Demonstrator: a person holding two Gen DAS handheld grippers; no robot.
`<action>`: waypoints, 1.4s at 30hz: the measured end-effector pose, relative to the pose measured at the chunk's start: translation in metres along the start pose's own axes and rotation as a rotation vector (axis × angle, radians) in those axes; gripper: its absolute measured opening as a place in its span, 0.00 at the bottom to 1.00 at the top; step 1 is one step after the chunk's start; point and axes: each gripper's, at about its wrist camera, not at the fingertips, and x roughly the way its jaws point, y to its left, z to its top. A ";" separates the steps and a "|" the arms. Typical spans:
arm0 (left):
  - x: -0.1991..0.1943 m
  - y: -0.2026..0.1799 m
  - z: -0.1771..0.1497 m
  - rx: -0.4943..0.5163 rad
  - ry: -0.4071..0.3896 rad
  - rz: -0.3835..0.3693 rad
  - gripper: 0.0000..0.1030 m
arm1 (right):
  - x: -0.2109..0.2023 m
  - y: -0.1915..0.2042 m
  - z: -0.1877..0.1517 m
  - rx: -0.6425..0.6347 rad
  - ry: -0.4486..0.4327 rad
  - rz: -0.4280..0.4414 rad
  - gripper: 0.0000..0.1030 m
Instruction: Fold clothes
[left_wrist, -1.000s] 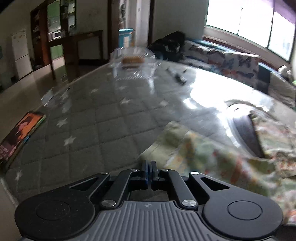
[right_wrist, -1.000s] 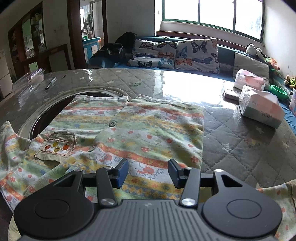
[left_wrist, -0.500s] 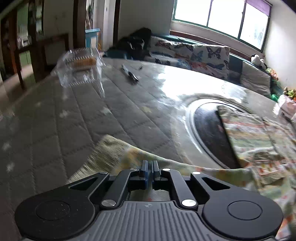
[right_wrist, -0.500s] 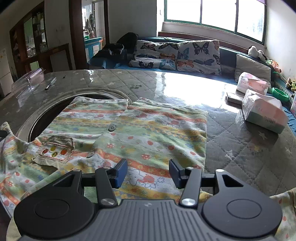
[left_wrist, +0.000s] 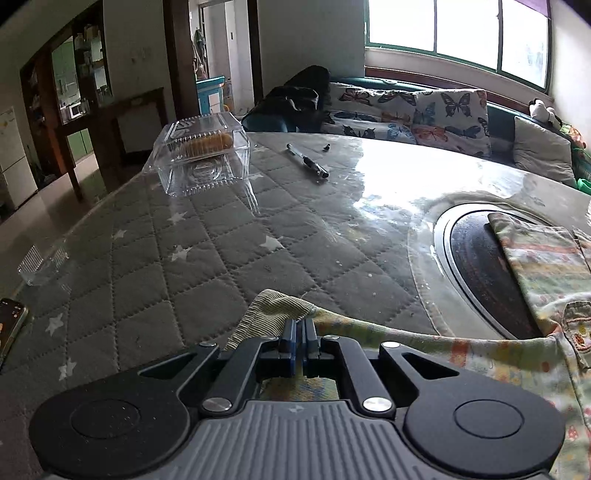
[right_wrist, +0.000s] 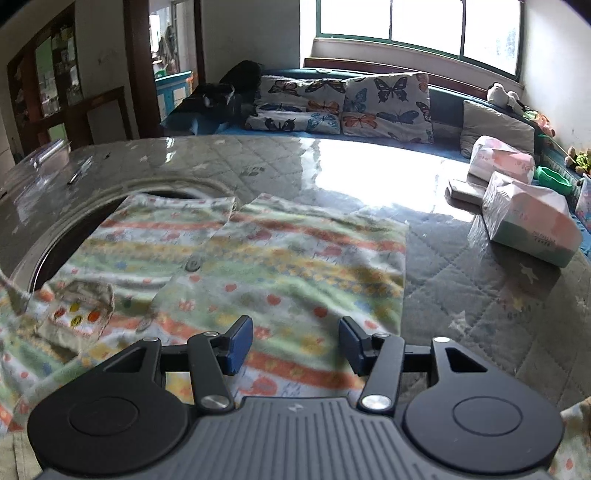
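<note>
A striped, patterned child's shirt (right_wrist: 280, 258) lies spread on the quilted table, buttons up, with a small chest pocket (right_wrist: 77, 314) at the left. My right gripper (right_wrist: 295, 341) is open and empty, hovering just above the shirt's near part. My left gripper (left_wrist: 300, 332) is shut on the sleeve's ribbed cuff (left_wrist: 269, 314), and the sleeve (left_wrist: 443, 354) trails to the right toward the shirt body (left_wrist: 546, 258).
A dark round inset (left_wrist: 480, 266) sits in the table (left_wrist: 221, 240), partly under the shirt. A clear plastic box (left_wrist: 203, 155) and a pen (left_wrist: 306, 160) lie at the far left. Tissue packs (right_wrist: 528, 218) stand at the right. A phone (left_wrist: 7, 328) lies at the left edge.
My left gripper, still shut on the cuff, has swung to the right toward the shirt, drawing the sleeve along. My right gripper has stayed open and shifted slightly over the shirt.
</note>
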 end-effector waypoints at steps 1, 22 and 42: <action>0.000 0.000 0.000 0.001 0.001 -0.001 0.04 | 0.002 -0.001 0.002 0.005 0.001 -0.001 0.51; -0.001 -0.003 0.004 -0.005 0.023 -0.019 0.17 | 0.022 -0.032 0.040 0.008 -0.017 -0.043 0.48; -0.071 -0.146 -0.049 0.338 0.021 -0.494 0.32 | -0.067 0.065 -0.046 -0.265 0.052 0.175 0.54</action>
